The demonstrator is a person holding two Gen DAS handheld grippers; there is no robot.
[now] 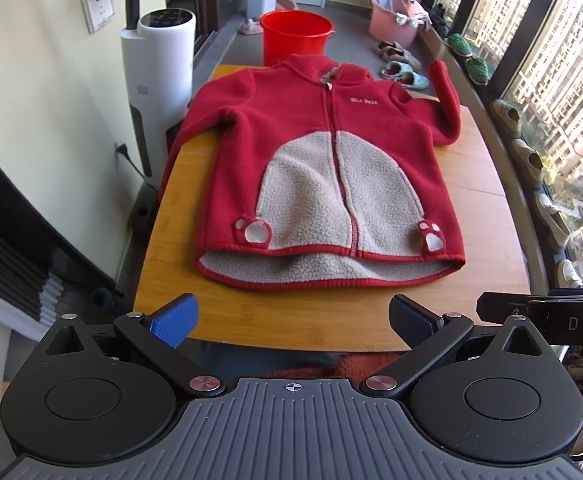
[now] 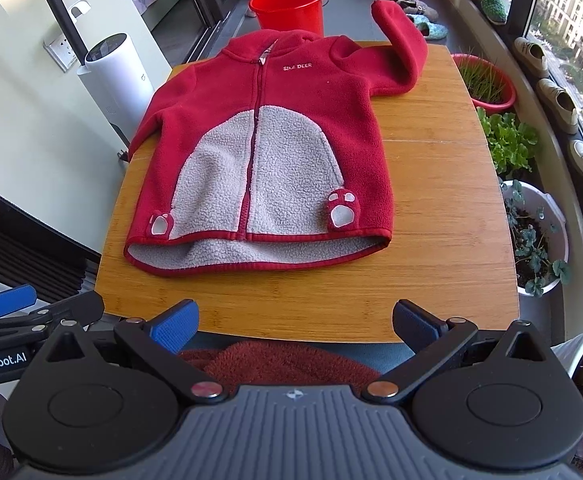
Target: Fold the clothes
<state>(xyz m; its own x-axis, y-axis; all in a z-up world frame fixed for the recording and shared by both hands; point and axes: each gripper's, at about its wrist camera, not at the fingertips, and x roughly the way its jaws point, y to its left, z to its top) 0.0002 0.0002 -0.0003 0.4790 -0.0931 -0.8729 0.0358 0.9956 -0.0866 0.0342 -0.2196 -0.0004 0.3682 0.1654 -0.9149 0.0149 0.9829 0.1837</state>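
A small red fleece jacket (image 1: 323, 168) with a beige belly panel and a closed zipper lies flat, front up, on a wooden table (image 1: 283, 316). It also shows in the right wrist view (image 2: 259, 152). Its right sleeve (image 2: 403, 40) bends up past the far table edge. Its left sleeve (image 1: 195, 136) hangs over the left edge. My left gripper (image 1: 293, 320) is open and empty, hovering near the table's front edge, short of the hem. My right gripper (image 2: 297, 322) is open and empty beside it, also short of the hem (image 2: 251, 260).
A red bucket (image 1: 296, 38) stands beyond the table, a white cylinder appliance (image 1: 159, 80) at the left. Potted plants (image 2: 531, 232) and shoes (image 2: 559, 100) line the window sill on the right. A pink basin (image 1: 395, 20) sits far back.
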